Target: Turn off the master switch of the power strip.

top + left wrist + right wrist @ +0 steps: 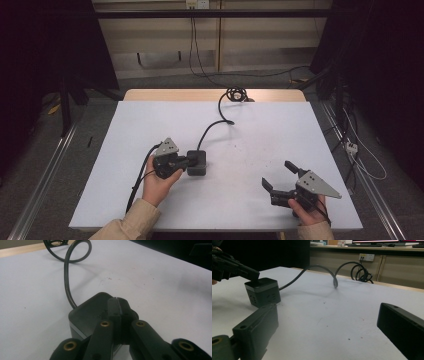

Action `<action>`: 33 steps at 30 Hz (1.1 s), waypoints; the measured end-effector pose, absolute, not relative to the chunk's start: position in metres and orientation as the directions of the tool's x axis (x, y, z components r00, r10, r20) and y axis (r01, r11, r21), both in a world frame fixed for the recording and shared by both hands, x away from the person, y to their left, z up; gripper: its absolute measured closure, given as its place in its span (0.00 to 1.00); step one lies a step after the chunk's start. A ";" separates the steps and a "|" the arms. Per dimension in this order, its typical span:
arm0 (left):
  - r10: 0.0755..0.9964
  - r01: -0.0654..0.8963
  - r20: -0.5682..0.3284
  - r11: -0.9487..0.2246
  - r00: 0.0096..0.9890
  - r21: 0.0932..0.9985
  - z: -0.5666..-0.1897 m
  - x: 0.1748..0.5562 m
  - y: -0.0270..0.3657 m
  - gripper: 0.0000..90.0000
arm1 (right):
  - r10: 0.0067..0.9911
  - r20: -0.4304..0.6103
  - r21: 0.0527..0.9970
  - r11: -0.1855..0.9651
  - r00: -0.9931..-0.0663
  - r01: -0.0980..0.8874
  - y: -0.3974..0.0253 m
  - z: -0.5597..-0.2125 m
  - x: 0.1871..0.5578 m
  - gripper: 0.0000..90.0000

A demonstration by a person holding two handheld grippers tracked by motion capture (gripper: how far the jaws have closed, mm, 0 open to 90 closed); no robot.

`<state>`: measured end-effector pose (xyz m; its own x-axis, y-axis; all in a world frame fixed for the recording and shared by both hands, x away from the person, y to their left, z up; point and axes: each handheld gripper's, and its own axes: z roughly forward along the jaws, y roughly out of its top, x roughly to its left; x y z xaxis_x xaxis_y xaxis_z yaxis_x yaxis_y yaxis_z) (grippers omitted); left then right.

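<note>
left gripper (189,161) jaws closed, pressing top of power cube (197,163) mid-counter, likely steadying it | right gripper (280,176) jaws wide apart, empty, near counter (260,135) edge | cable (210,127) trails away

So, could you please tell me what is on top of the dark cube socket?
The left tool, jaws shut together, rests its tips on the cube socket. Whether any button lies beneath those tips cannot be seen, since they cover that spot.
</note>
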<state>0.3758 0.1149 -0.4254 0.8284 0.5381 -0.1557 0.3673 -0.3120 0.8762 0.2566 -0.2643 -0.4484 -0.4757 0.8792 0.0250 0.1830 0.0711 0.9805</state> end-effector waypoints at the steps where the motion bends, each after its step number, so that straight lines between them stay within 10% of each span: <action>1: 0.538 0.366 -0.154 -0.313 0.829 0.876 -0.425 0.376 0.115 1.00 | 0.878 0.024 0.981 0.072 -0.478 0.181 -0.264 -0.449 0.257 0.03; 16: 0.531 0.383 -0.200 -0.259 0.823 0.887 -0.421 0.375 0.119 0.99 | 0.878 0.024 0.980 0.073 -0.477 0.183 -0.265 -0.449 0.256 0.03; 33: 0.535 0.404 -0.222 -0.251 0.815 0.880 -0.416 0.373 0.126 0.50 | 0.879 0.021 0.980 0.075 -0.476 0.183 -0.265 -0.449 0.256 0.03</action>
